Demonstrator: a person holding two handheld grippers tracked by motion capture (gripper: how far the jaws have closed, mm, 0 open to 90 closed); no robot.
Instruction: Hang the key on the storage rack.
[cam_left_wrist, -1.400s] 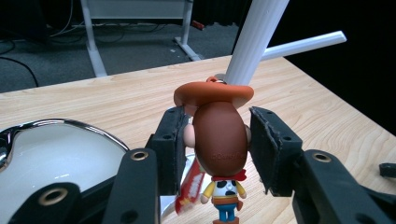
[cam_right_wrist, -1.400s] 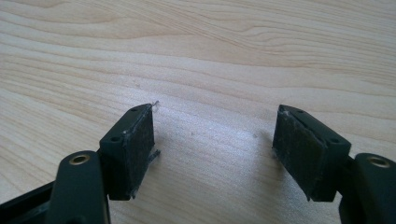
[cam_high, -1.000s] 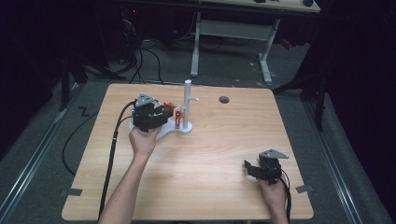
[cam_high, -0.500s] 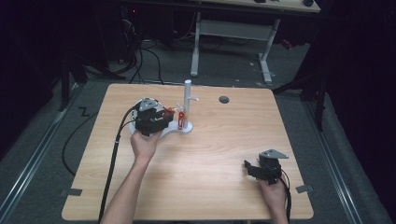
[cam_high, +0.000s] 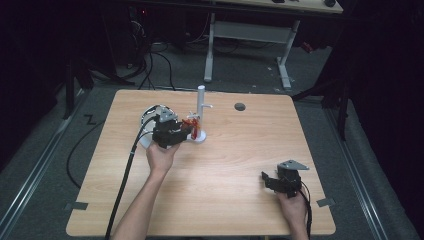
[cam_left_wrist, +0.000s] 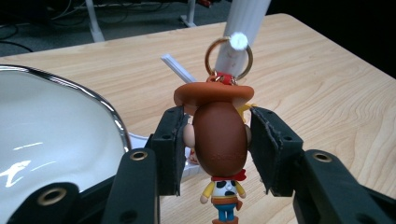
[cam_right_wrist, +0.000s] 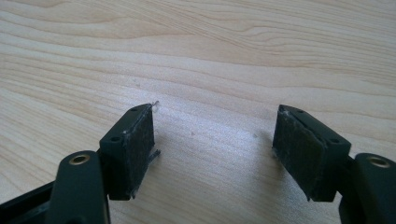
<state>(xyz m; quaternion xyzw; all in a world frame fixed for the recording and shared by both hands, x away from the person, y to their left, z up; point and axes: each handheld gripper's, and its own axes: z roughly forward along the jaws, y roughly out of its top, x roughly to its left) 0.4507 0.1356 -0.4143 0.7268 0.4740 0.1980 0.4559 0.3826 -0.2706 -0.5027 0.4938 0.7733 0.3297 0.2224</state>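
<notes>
**Ana:** Dark floor and cables ring a light wooden bench (cam_high: 210, 200); a grey-framed desk stands behind it. What is in the left hand?

**Ben:** On the high view the left gripper (cam_high: 181, 134) sits at the far left part of the bench, just beside a white peg stand (cam_high: 200, 112). Its fingers (cam_left_wrist: 170, 149) are closed on a small cowboy keychain figure (cam_left_wrist: 219, 140), one pad against each side of the brown head.

**Ana:** Where exactly is the figure?

**Ben:** It hangs upright between the pads, hat on top, small body and blue legs below. Its gold ring (cam_left_wrist: 229, 56) sits around the white-tipped peg of the stand, as the left gripper view shows. Whether the ring bears on the peg, I cannot tell.

**Ana:** Anything near it?

**Ben:** A white bowl with a silver rim (cam_left_wrist: 56, 135) lies just beside the gripper, on the side away from the stand. A thin white rod of the stand pokes out behind the hat.

**Ana:** And the right hand?

**Ben:** The right gripper (cam_high: 272, 179) rests low at the near right of the bench, well apart from the stand. Its fingers (cam_right_wrist: 135, 144) stand wide, with bare wood between them.

**Ana:** Other things on the bench?

**Ben:** A dark round spot (cam_high: 240, 106) near the far edge.
</notes>
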